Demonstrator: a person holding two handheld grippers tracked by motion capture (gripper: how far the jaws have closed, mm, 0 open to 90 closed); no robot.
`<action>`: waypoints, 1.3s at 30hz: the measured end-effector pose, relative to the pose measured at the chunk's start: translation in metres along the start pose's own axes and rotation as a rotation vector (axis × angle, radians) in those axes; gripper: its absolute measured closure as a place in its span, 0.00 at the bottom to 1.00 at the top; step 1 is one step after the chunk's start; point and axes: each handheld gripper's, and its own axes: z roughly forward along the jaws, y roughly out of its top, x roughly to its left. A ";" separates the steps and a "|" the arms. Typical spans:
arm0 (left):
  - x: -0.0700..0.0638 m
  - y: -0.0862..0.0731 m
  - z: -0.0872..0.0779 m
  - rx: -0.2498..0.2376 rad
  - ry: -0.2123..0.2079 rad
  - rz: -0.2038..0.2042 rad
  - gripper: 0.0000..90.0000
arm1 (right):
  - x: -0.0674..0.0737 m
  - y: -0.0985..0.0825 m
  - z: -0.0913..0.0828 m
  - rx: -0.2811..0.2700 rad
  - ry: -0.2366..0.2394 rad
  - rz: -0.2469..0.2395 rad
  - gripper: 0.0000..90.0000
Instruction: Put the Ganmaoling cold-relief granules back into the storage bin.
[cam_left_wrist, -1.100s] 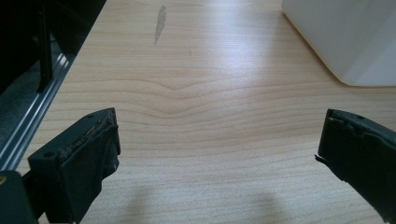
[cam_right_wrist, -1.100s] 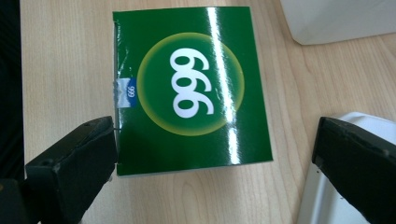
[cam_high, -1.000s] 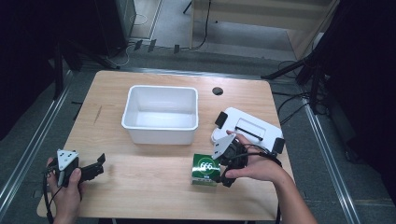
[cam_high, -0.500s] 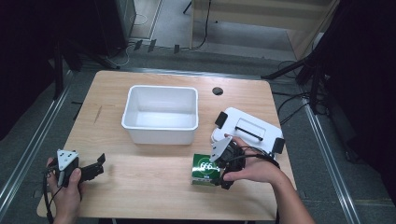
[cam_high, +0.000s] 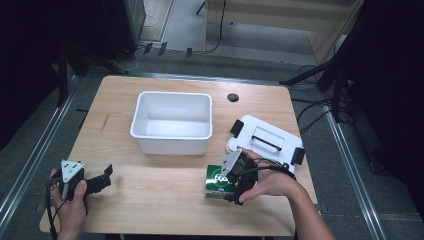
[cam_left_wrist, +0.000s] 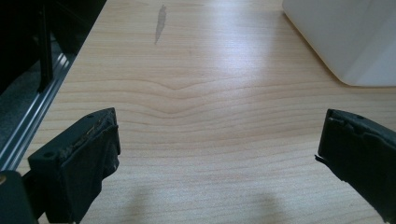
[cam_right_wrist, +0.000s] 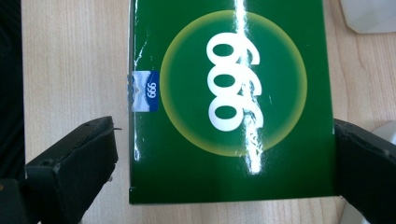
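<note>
Right gripper (cam_right_wrist: 224, 163) has dropped over the green box (cam_right_wrist: 231, 102) — jaws wide, straddling it, one a little off its edge, not yet clamped; a grasp looks next. The box lies flat just in front of the white bin (cam_high: 172, 121). Label reads "666" or "999". Left gripper (cam_left_wrist: 219, 149) stays open, empty.
</note>
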 end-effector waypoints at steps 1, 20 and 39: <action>0.000 0.000 0.000 0.000 -0.001 0.000 0.00 | 0.000 0.000 0.001 0.005 -0.001 -0.001 0.00; 0.000 0.000 0.000 0.001 -0.003 -0.001 0.00 | -0.002 0.005 0.007 0.006 -0.023 -0.011 0.17; 0.000 0.000 0.000 0.001 -0.004 -0.001 0.00 | -0.006 0.003 -0.008 0.011 -0.069 -0.016 0.18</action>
